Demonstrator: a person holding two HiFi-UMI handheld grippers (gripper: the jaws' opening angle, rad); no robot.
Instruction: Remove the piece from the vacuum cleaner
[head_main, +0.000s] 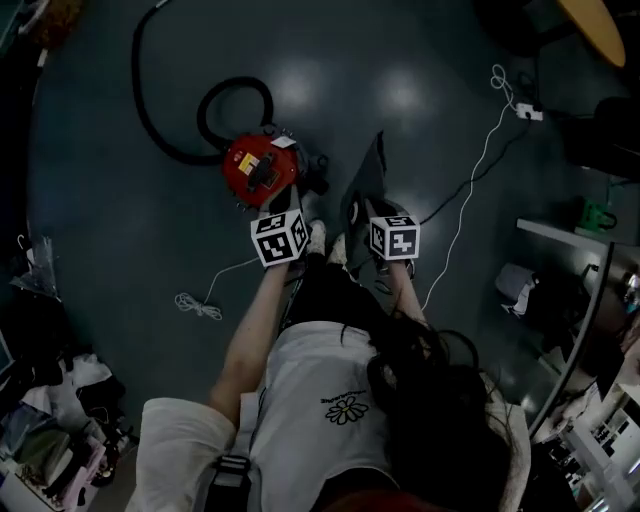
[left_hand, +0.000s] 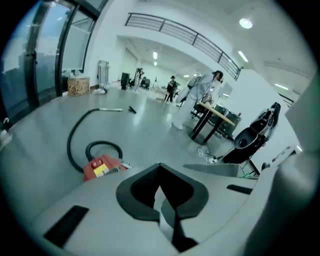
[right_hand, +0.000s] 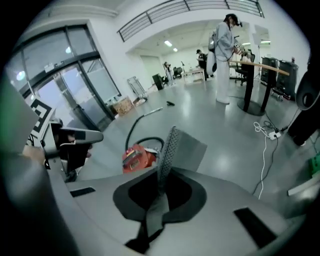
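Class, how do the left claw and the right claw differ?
The right claw is shut on a flat grey piece with a mesh edge; the left claw holds nothing. In the head view the left claw sits nearer the red vacuum cleaner than the right claw. Both carry marker cubes.

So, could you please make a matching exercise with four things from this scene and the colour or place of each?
Things:
1. vacuum cleaner
2. grey piece
3. hose
4. cord

Descriptions:
A. black, looped on the floor
B. held in the right hand-held gripper
C. red, on the floor
D. white, bundled on the floor

Pairs: 1-C, 2-B, 3-A, 4-D
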